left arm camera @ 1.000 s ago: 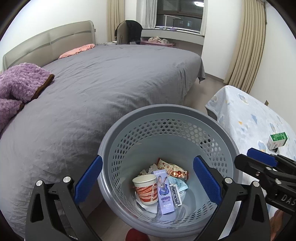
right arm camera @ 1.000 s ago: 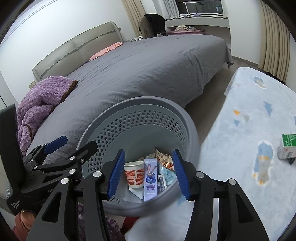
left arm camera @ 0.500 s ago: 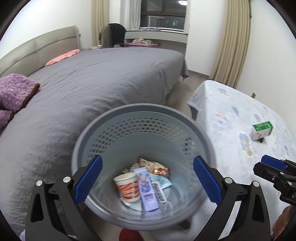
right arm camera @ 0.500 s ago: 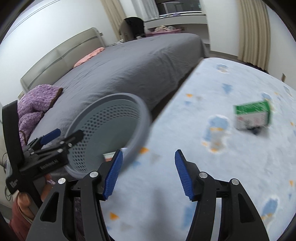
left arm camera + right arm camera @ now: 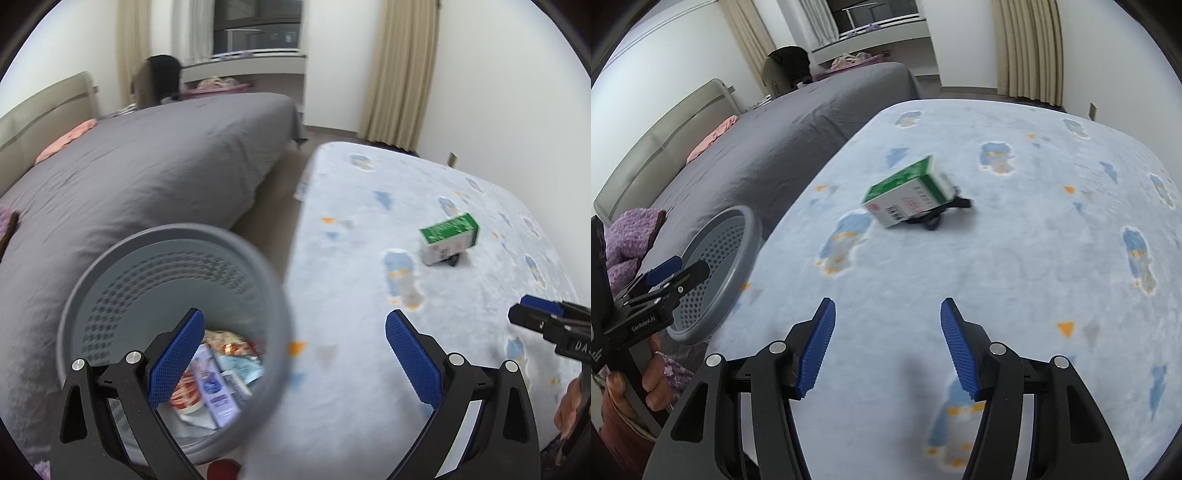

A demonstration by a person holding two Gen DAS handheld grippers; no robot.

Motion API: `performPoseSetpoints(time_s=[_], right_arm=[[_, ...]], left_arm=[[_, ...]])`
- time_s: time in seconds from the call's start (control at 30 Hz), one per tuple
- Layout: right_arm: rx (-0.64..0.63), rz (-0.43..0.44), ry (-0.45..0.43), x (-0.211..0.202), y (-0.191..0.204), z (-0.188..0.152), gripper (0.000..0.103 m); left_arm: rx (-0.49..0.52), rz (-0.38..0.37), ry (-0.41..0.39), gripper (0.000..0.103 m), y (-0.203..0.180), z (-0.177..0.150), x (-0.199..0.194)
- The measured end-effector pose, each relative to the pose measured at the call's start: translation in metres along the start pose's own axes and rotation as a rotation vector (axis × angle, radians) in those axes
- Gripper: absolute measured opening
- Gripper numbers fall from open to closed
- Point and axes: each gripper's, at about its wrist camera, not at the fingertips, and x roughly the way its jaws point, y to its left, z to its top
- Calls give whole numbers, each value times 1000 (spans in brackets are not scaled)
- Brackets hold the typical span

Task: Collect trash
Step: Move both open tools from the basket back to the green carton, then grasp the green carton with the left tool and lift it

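A green and white carton (image 5: 908, 195) lies tilted on the pale blue patterned tablecloth (image 5: 1015, 266), resting on a small black object (image 5: 938, 218). My right gripper (image 5: 887, 302) hovers open over the cloth, short of the carton, with nothing between its pads. The carton (image 5: 448, 238) also shows at the right in the left wrist view. A grey perforated basket (image 5: 166, 232) beside the table holds a paper cup, a purple box and wrappers (image 5: 218, 384). My left gripper (image 5: 295, 313) is open above the basket's right rim. The basket (image 5: 738, 266) sits left of the table.
A large bed with a grey cover (image 5: 147, 166) runs along the left, with a purple blanket (image 5: 628, 236) near its head. A narrow strip of floor (image 5: 280, 177) separates bed and table. Curtains (image 5: 402, 66) hang behind. A hand (image 5: 653, 384) holds the left gripper (image 5: 676, 273).
Both grippers swung right, away from the basket and over the table. The carton now lies ahead of the right gripper. The basket slid to the left in both views.
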Motion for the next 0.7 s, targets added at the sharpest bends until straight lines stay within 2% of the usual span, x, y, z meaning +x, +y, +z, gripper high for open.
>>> performPoseSetpoints(time_s=[0.3, 0.5, 0.7], right_arm=[[132, 34, -15, 5, -59, 8, 57], [174, 35, -20, 8, -78, 13, 57], [193, 31, 0, 18, -88, 16, 57]], left_arm=[[158, -81, 11, 96, -66, 36, 41], [275, -151, 18, 96, -99, 55, 70], [406, -231, 60, 96, -124, 62, 98]])
